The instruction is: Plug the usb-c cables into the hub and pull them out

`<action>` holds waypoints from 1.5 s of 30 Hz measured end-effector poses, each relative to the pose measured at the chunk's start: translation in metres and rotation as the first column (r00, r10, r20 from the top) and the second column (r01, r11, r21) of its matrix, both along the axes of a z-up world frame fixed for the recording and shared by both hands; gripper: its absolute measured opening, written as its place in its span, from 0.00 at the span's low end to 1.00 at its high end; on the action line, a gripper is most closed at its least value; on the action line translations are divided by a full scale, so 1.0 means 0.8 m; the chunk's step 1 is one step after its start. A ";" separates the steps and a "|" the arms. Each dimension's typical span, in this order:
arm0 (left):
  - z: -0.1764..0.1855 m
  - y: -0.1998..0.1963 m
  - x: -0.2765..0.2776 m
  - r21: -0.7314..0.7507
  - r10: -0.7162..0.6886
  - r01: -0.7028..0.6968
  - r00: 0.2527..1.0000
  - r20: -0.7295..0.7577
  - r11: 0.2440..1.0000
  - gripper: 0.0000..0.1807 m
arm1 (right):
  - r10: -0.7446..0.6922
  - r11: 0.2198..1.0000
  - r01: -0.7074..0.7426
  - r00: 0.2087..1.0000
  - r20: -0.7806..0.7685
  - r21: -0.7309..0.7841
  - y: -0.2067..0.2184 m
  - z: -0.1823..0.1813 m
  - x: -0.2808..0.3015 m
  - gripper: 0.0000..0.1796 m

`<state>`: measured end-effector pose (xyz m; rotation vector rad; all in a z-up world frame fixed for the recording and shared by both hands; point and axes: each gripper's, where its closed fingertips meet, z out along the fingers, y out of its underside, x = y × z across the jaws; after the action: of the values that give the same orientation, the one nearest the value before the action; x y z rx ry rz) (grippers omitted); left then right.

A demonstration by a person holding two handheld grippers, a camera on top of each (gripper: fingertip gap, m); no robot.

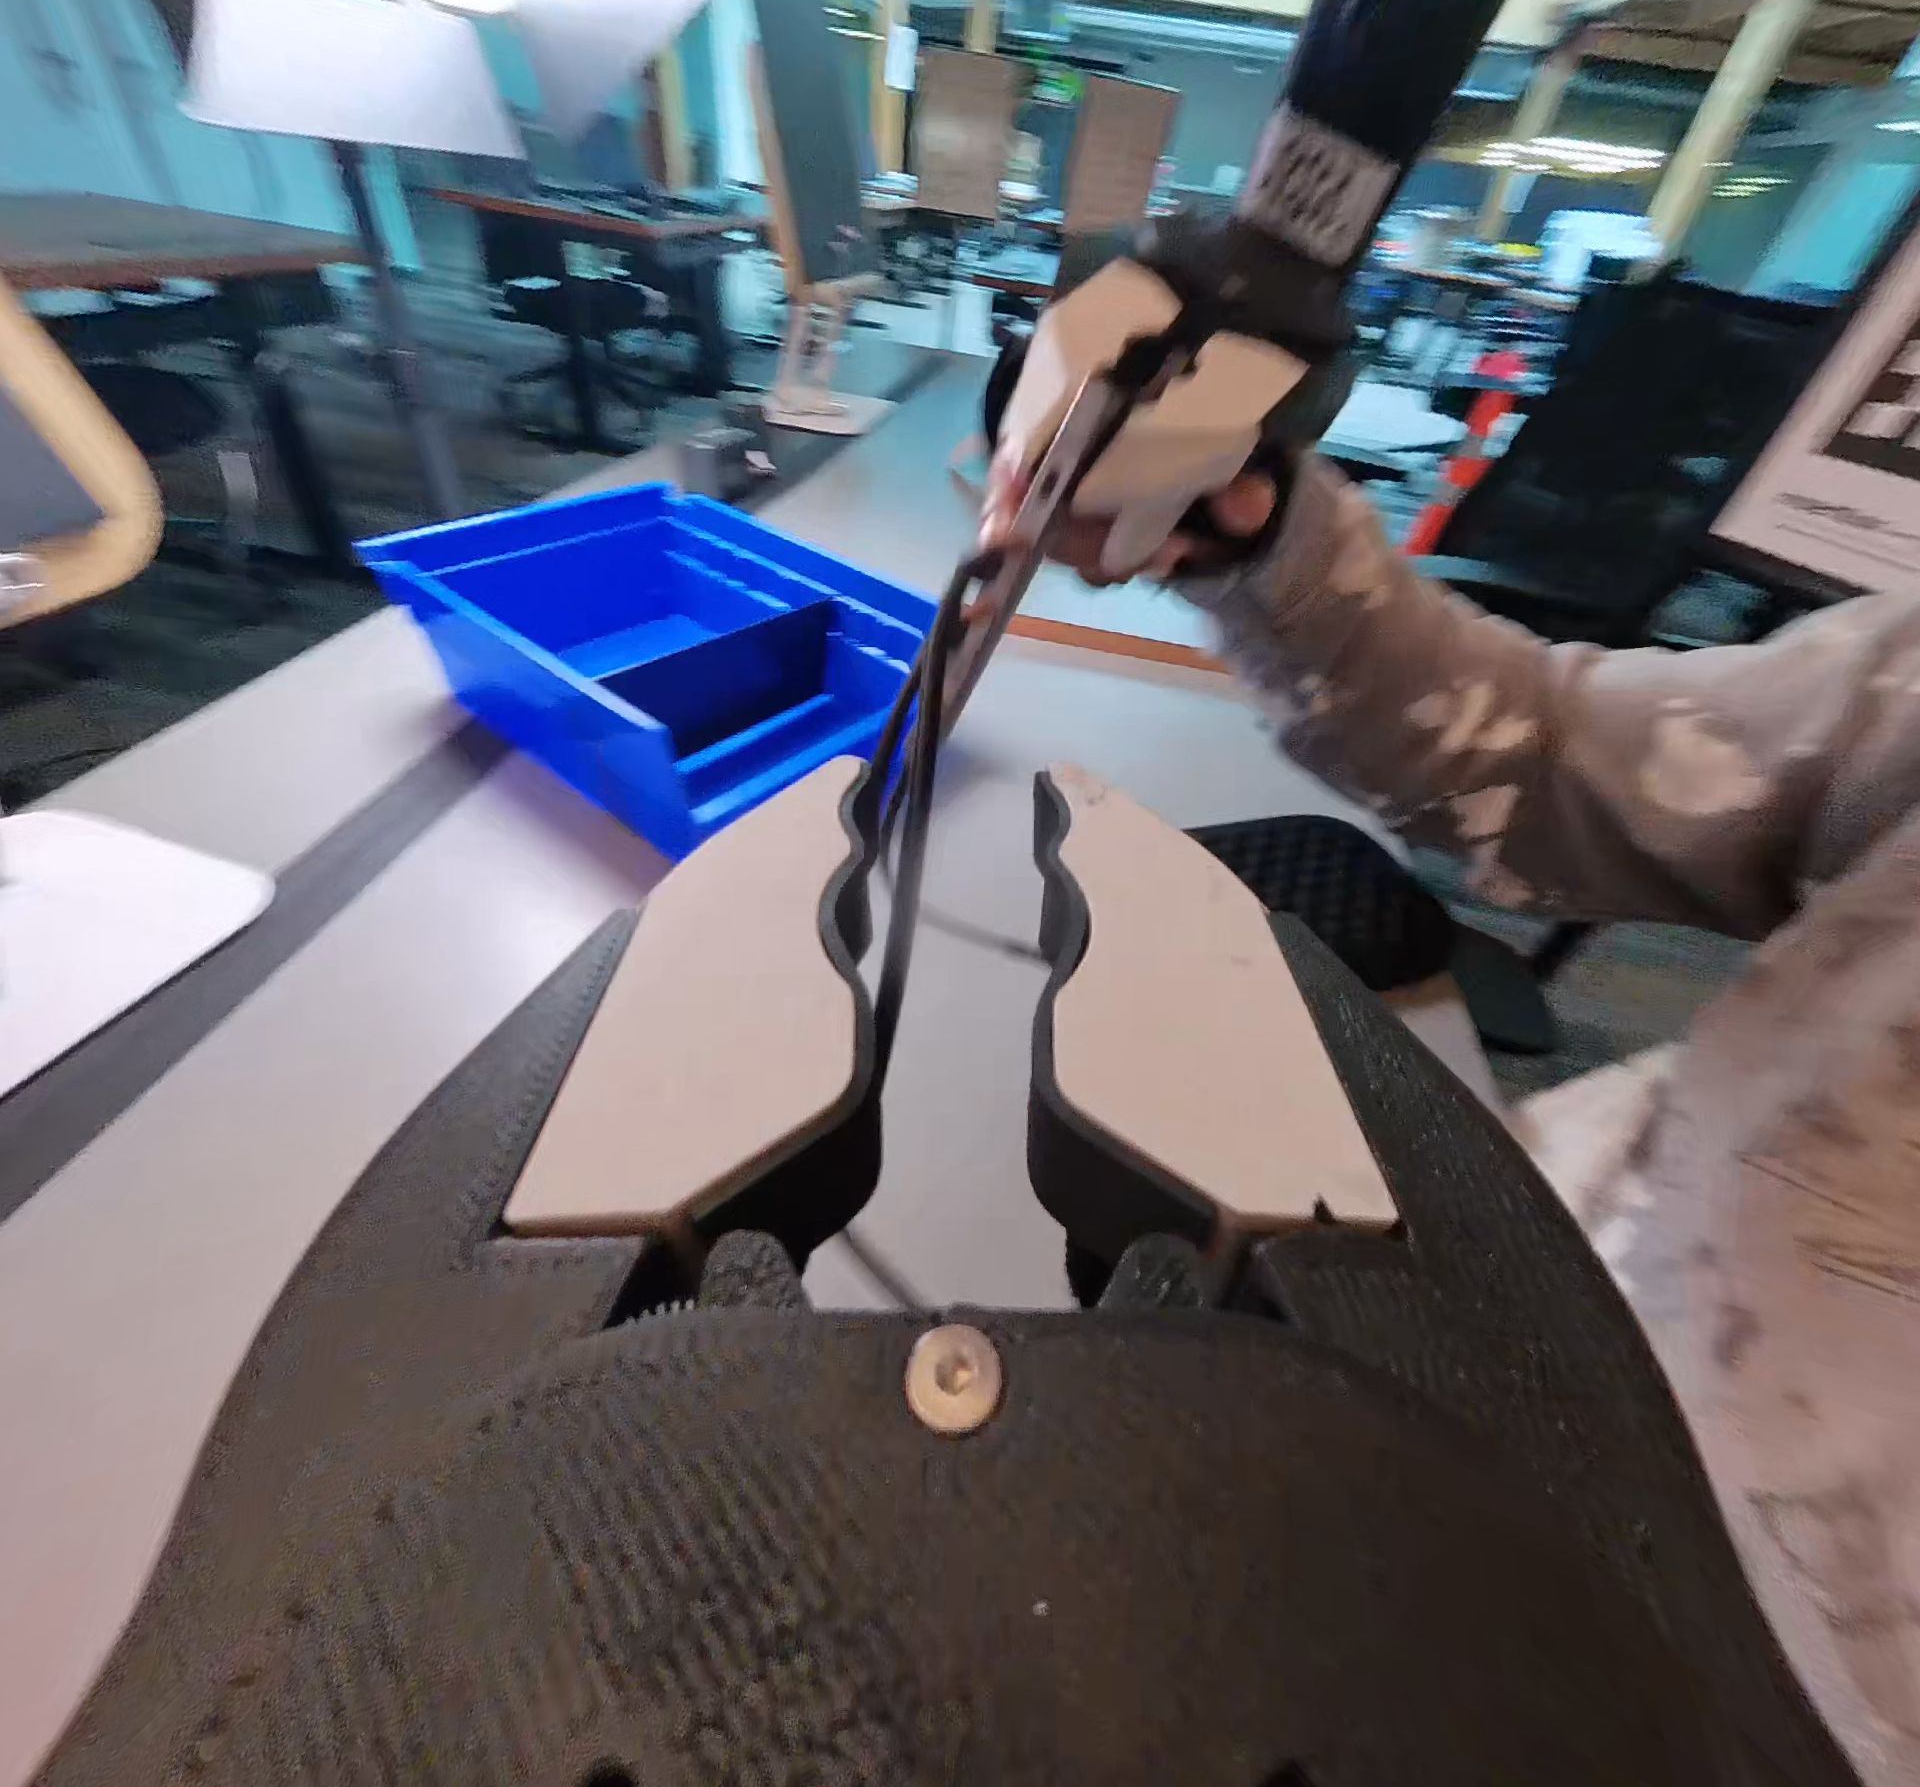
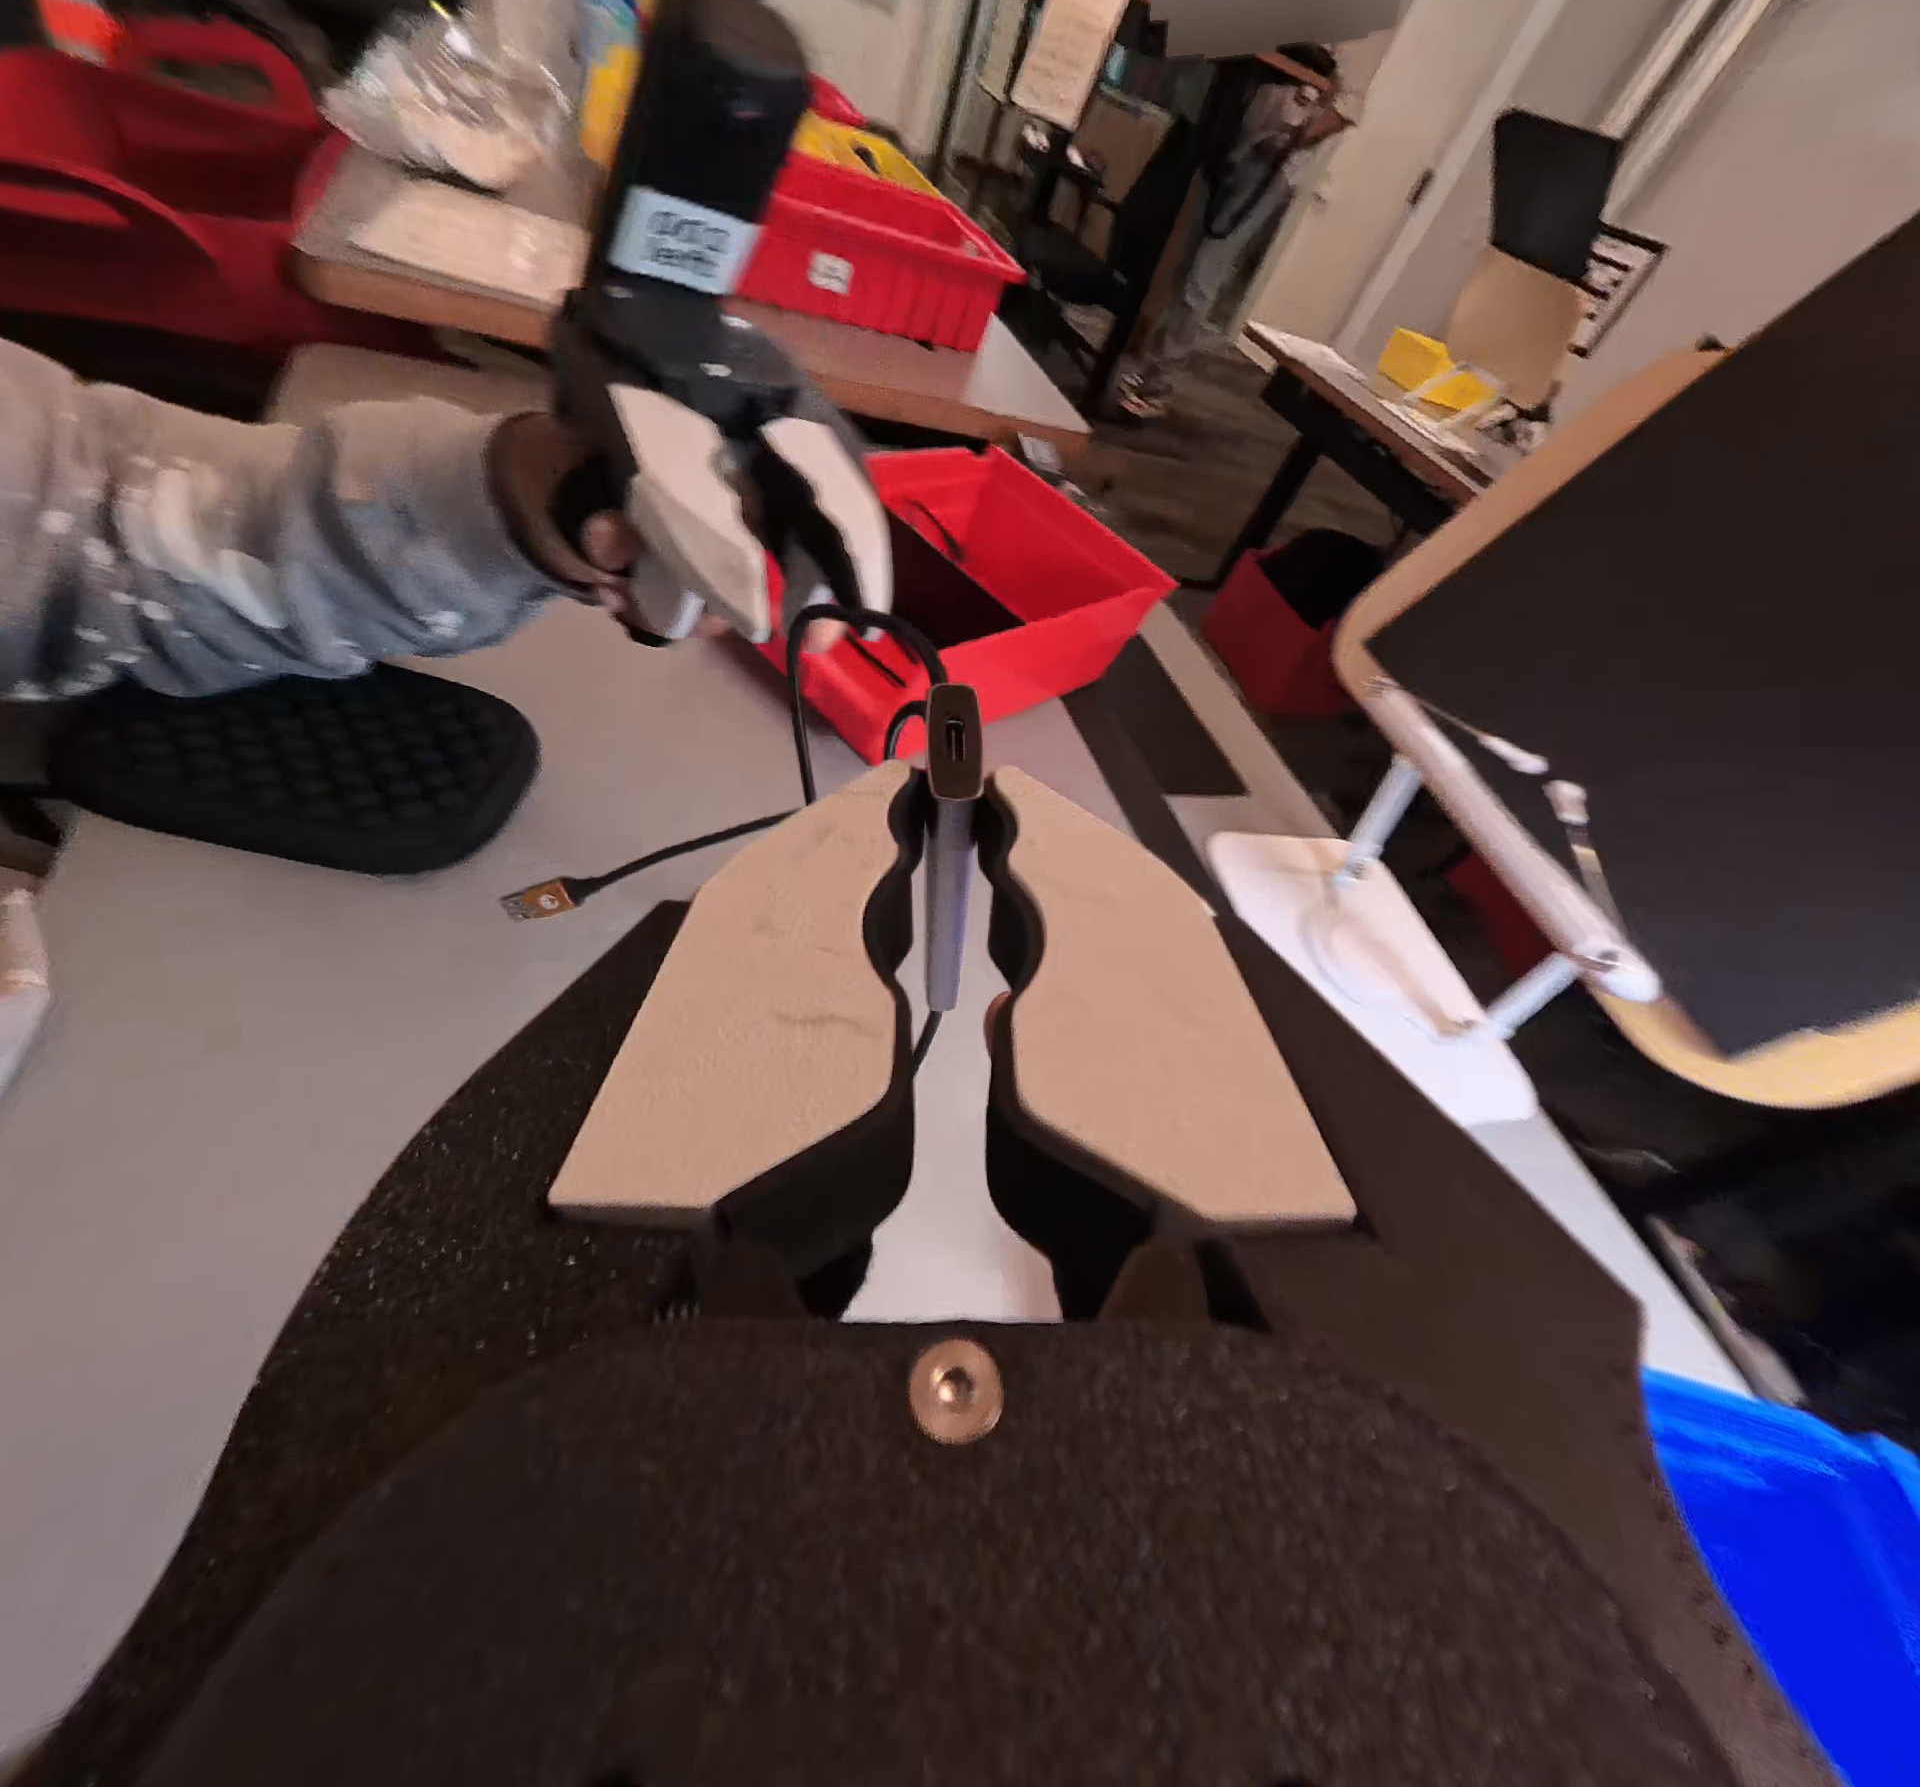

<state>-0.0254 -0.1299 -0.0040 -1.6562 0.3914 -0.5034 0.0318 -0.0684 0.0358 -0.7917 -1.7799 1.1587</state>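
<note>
My right gripper (image 2: 954, 787) is shut on a slim grey hub (image 2: 948, 890), held edge-on with a port end (image 2: 954, 738) sticking out past the fingertips. A black cable (image 2: 800, 698) loops off the hub and runs to a loose plug (image 2: 540, 901) lying on the table. In the left wrist view the right gripper (image 1: 1070, 522) holds the hub (image 1: 1039, 490) up high. Black cable strands (image 1: 899, 864) hang from it and pass between the fingers of my left gripper (image 1: 951, 792), which is open. The left gripper (image 2: 805, 610) also shows in the right wrist view, beyond the hub.
A blue bin (image 1: 665, 657) stands on the grey table ahead of the left gripper. A red bin (image 2: 1018, 594) sits behind the hub. A black mesh pad (image 2: 301, 771) lies at the left. A white lamp base (image 2: 1351, 927) and a dark panel (image 2: 1662, 698) are at the right. There is about 10 cm between the tips of the two grippers.
</note>
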 end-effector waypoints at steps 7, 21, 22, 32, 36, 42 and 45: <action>-0.053 -0.017 -0.035 -0.028 0.214 -0.214 0.977 -0.001 0.976 0.19 | -0.355 0.911 0.336 0.934 0.042 0.238 0.122 0.087 0.002 0.05; -0.122 -0.040 -0.064 -0.059 0.358 -0.359 0.934 -0.022 0.932 0.18 | -0.816 0.512 0.662 0.574 0.069 0.548 0.359 0.005 -0.042 0.05; -0.125 -0.040 -0.064 -0.061 0.360 -0.361 0.933 -0.028 0.930 0.18 | -0.816 0.535 0.669 0.567 0.112 0.516 0.367 -0.011 -0.049 0.05; -0.140 -0.038 -0.071 -0.095 0.363 -0.365 0.931 -0.036 0.926 0.18 | -0.797 0.592 0.732 0.467 0.383 0.338 0.441 -0.142 -0.064 0.05; -0.148 -0.035 -0.069 -0.114 0.351 -0.354 0.935 -0.041 0.928 0.18 | -0.741 0.656 0.627 0.430 0.516 0.420 0.434 -0.203 -0.044 0.05; -0.153 -0.034 -0.067 -0.124 0.344 -0.348 0.938 -0.046 0.929 0.18 | -0.725 0.686 0.461 0.365 0.584 0.563 0.427 -0.227 -0.010 0.06; -0.155 -0.034 -0.067 -0.131 0.342 -0.344 0.939 -0.043 0.930 0.18 | -0.661 0.750 0.363 0.362 0.657 0.554 0.404 -0.232 -0.001 0.09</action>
<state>-0.0791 -0.1569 -0.1277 -1.8167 0.0754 -0.2554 0.0312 0.2548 -0.1500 -1.7555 -2.0836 -0.0567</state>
